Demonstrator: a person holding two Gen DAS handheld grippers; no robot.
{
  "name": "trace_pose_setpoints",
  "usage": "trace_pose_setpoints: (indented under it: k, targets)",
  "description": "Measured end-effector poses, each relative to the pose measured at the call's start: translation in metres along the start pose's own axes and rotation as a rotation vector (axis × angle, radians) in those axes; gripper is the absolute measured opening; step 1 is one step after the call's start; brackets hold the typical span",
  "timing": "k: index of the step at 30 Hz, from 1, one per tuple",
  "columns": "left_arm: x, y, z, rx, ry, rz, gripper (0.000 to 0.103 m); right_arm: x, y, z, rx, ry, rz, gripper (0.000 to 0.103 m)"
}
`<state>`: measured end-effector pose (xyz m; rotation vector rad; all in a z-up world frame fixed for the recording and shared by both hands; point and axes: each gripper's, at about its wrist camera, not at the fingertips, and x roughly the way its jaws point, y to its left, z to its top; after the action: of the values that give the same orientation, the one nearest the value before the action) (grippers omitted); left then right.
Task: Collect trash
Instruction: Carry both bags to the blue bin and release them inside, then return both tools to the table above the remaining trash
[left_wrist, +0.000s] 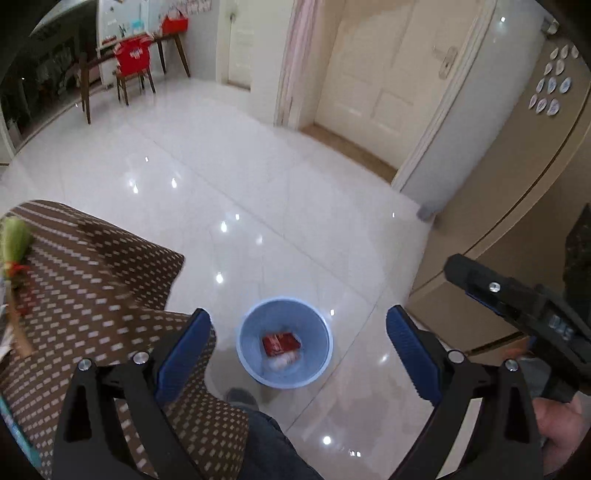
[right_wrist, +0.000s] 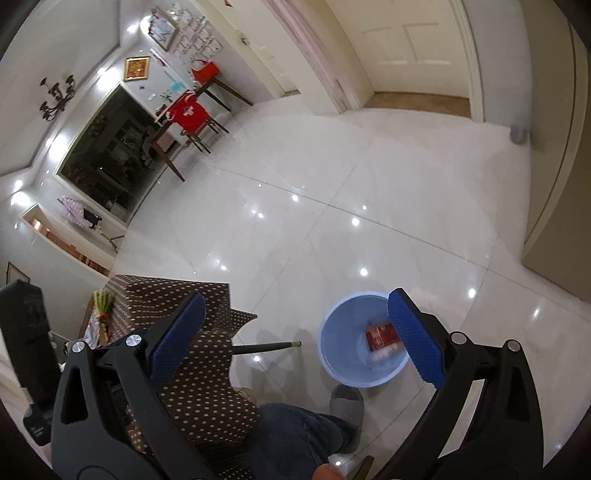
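A light blue trash bin (left_wrist: 284, 341) stands on the white tiled floor beside the table. Inside it lie a red packet (left_wrist: 280, 342) and a pale crumpled piece (left_wrist: 282, 362). My left gripper (left_wrist: 297, 352) is open and empty, held high above the bin. The bin also shows in the right wrist view (right_wrist: 345, 345), with the red packet (right_wrist: 380, 334) partly behind my right fingertip. My right gripper (right_wrist: 295, 339) is open and empty, above the floor left of the bin. It appears in the left wrist view (left_wrist: 517, 306) at right, side-on.
A table with a brown dotted cloth (left_wrist: 92, 280) is at the left, with a green bunch (left_wrist: 13, 240) on it. The person's leg and grey slipper (right_wrist: 345, 400) stand near the bin. A beige cabinet (left_wrist: 517, 206) is at the right, doors behind.
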<state>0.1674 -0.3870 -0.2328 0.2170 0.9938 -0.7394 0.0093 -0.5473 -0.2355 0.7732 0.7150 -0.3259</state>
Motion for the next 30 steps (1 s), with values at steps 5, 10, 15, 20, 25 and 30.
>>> trace_pose_setpoints:
  k: [5,10,15,20,25,30]
  targets:
    - [-0.055,0.007,-0.009,-0.004,-0.097,0.026,0.095,-0.019,0.030,-0.001,-0.054,-0.038,0.030,0.097]
    - [-0.094,0.021,-0.020,-0.013,-0.170,0.072,0.095,-0.032,0.063,-0.002,-0.117,-0.062,0.065,0.097]
    - [-0.122,0.043,-0.033,-0.044,-0.216,0.131,0.095,-0.042,0.096,-0.008,-0.174,-0.074,0.092,0.097]
    - [-0.149,0.065,-0.047,-0.079,-0.254,0.179,0.095,-0.045,0.130,-0.015,-0.238,-0.064,0.126,0.097]
    - [-0.178,0.087,-0.065,-0.118,-0.293,0.247,0.095,-0.041,0.173,-0.031,-0.327,-0.041,0.163,0.097]
    - [-0.202,0.115,-0.085,-0.183,-0.324,0.306,0.095,-0.031,0.210,-0.050,-0.409,-0.002,0.191,0.097]
